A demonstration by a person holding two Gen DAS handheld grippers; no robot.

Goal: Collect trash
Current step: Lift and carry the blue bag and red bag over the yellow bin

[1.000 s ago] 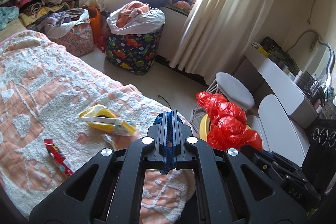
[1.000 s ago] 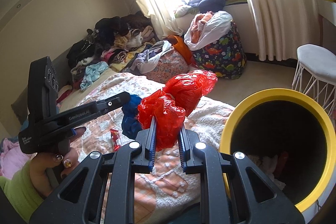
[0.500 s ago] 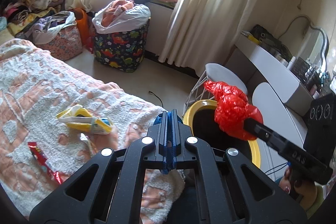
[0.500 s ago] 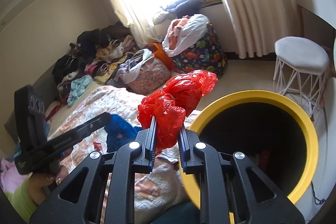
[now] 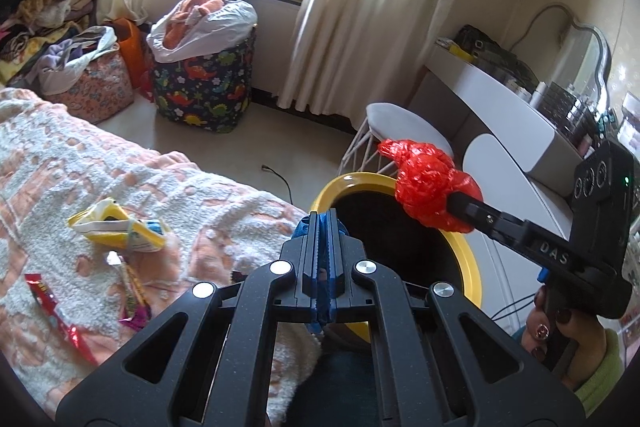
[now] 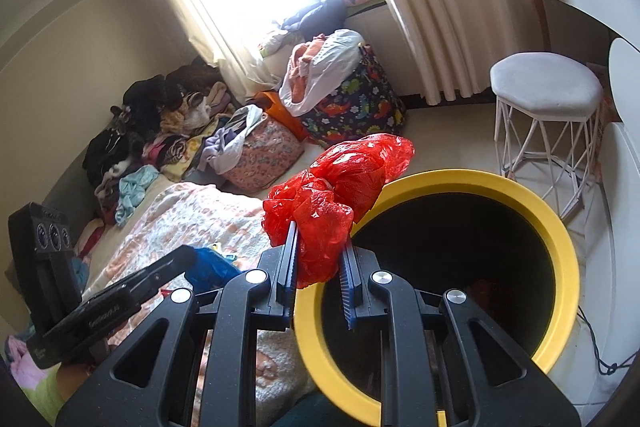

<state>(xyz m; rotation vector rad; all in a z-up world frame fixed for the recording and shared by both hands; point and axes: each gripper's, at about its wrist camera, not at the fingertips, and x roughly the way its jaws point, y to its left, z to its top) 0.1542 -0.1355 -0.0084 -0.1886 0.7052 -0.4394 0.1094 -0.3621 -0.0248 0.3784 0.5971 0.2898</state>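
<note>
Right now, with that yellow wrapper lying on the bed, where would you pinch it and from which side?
Grip the yellow wrapper at its raised, puckered top fold, coming down from above. It lies crumpled and mostly flat on the soft blanket, so a sideways approach would likely snag the fabric. The standing crease gives the fingers something to close across.

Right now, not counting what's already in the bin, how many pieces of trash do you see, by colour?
Red: 2 (red bag in right tool, red wrapper on bed)
Yellow: 1 (yellow packet on bed)
Blue: 1 (blue piece in left tool)
Purple: 1 (purple wrapper on bed)
Total: 5
</note>
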